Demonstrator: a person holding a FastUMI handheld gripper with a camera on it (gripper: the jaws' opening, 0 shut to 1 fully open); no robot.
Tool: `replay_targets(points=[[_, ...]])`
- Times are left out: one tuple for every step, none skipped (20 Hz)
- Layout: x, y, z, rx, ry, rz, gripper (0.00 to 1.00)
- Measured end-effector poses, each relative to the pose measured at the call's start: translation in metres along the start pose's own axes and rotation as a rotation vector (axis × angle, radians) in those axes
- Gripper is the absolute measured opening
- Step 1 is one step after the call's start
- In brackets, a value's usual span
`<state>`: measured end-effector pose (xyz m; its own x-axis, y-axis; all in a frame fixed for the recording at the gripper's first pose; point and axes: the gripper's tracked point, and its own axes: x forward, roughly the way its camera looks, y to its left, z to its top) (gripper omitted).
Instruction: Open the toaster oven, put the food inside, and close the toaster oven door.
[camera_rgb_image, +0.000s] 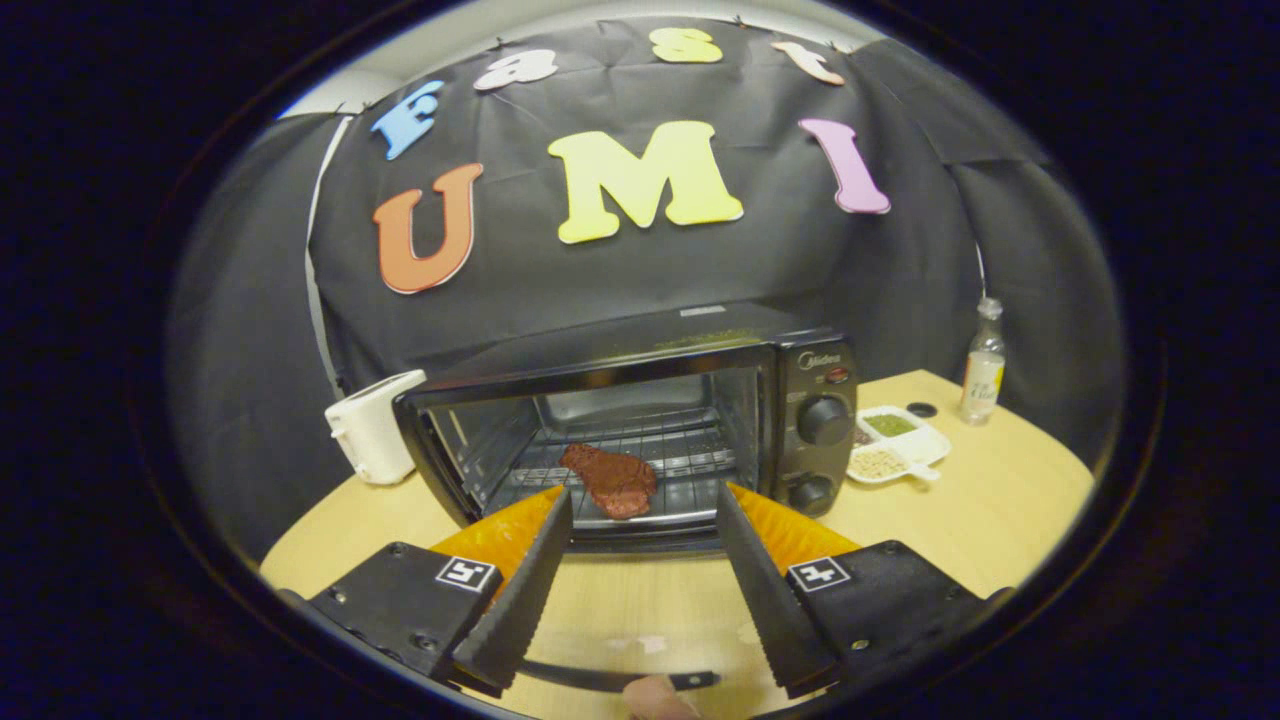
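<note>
while the gripper (645, 500) is held with its fingers spread wide and nothing between them, the toaster oven (640, 420) is seen with its door down.

a white toaster (372, 438) is seen on the wooden table (1000, 500), touching or just beside the oven's left wall. a reddish steak (610, 480) is seen lying on the wire rack (690, 455) inside the oven cavity, just beyond the fingertips and between their lines. two knobs (823, 420) are seen on the oven's right panel. a divided white dish (897, 445) of green and pale seasonings is set just right of the oven, with a clear bottle (984, 375) farther right near the black cloth wall.
</note>
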<state>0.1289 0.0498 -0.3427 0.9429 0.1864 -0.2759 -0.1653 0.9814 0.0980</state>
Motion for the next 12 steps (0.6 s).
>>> replay_targets(points=[[-0.015, 0.000, -0.002, -0.008, -0.013, -0.008, 0.94], [-0.028, 0.002, -0.004, -0.015, -0.022, -0.012, 0.95], [-0.040, 0.005, -0.005, -0.029, -0.029, -0.016, 0.96], [-0.052, 0.007, -0.009, -0.044, -0.030, -0.019, 0.99], [-0.061, 0.009, -0.014, -0.064, -0.031, -0.024, 0.99], [-0.069, 0.011, -0.021, -0.074, -0.022, -0.029, 0.99], [-0.075, 0.016, -0.032, -0.080, 0.000, -0.028, 0.99], [-0.078, 0.017, -0.046, -0.084, 0.028, -0.038, 0.99], [-0.081, 0.019, -0.058, -0.084, 0.056, -0.049, 0.99], [-0.080, 0.022, -0.074, -0.090, 0.096, -0.053, 0.99], [-0.081, 0.026, -0.092, -0.100, 0.142, -0.054, 0.98], [-0.081, 0.029, -0.107, -0.103, 0.176, -0.054, 0.99]])
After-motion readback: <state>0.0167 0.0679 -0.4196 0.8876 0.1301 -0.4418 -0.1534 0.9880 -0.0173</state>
